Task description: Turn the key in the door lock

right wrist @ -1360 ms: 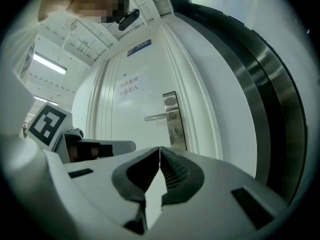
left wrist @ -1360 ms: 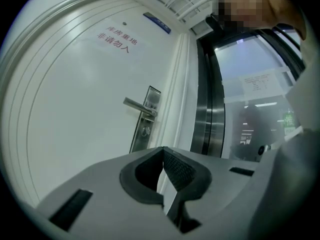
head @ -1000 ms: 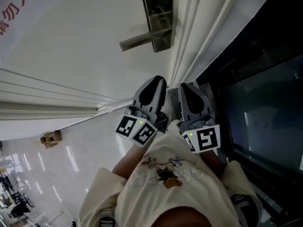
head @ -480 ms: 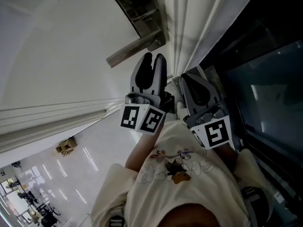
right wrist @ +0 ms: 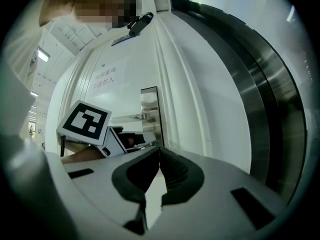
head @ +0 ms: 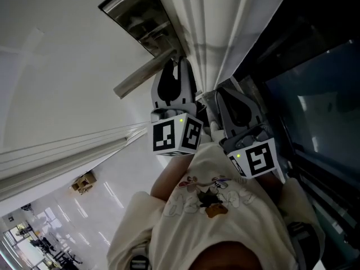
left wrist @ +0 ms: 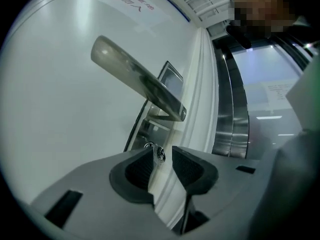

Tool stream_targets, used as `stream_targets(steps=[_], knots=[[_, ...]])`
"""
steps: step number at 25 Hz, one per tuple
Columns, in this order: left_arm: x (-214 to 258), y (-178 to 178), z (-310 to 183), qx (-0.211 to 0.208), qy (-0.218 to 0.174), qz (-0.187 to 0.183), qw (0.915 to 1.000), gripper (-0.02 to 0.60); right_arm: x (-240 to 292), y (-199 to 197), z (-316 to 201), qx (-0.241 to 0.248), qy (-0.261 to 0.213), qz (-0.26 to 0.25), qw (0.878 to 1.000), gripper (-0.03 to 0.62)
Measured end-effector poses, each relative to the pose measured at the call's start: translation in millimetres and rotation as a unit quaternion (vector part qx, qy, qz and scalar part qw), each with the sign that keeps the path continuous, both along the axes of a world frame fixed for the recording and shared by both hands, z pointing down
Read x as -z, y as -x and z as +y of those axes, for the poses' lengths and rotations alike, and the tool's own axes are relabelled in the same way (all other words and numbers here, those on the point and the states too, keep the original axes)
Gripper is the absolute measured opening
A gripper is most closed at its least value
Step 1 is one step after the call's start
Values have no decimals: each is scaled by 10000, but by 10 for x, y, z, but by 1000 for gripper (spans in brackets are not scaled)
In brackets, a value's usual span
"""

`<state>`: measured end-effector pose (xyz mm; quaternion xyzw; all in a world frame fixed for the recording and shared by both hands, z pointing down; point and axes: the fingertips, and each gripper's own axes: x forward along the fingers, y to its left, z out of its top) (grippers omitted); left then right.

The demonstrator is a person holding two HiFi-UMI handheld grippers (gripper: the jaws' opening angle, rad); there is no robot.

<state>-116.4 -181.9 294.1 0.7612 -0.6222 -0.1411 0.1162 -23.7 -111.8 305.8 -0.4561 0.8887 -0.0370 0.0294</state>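
Observation:
A steel lock plate [head: 140, 16] with a lever handle [head: 143, 75] sits on the white door. My left gripper [head: 176, 66] points at the plate just under the handle. In the left gripper view, the small silver key [left wrist: 159, 154] sticks out of the plate [left wrist: 150, 126] below the handle [left wrist: 140, 84]. It stands in the gap between the open jaws of the left gripper [left wrist: 163, 160], and the pads do not press on it. My right gripper [head: 225, 97] hangs beside the door frame; its tips [right wrist: 159, 153] meet with nothing between them.
The white moulded door frame [head: 208, 32] runs just right of the lock. A dark glass panel with metal trim [head: 315, 94] lies further right. The left gripper's marker cube [right wrist: 85, 121] shows in the right gripper view. The person's cream sleeves [head: 208, 207] fill the lower head view.
My left gripper has moved up to the lock plate under the handle, and its jaws have gone from shut to open. The right gripper has shifted only slightly.

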Motion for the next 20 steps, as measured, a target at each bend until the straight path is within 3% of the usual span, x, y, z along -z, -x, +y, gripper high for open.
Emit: stream_targets(steps=[3,8,15,20], knots=[[-27,24,-9,226,7,-294,9993,54,12,-19,-7,-11,-19,-19,10000,6],[-23,-1,-9,413,-38,-956,9946,48,18,-49,-6,-1,-5,-83,10000,6],[-2,-52,-12,375,-7,-1947,9801,44,18,-84,-16,33,0,-189,9998,7],[5,-83,-19,173,150,-2725,9619,46,-2,-119,-5,45,23,-267,9996,6]])
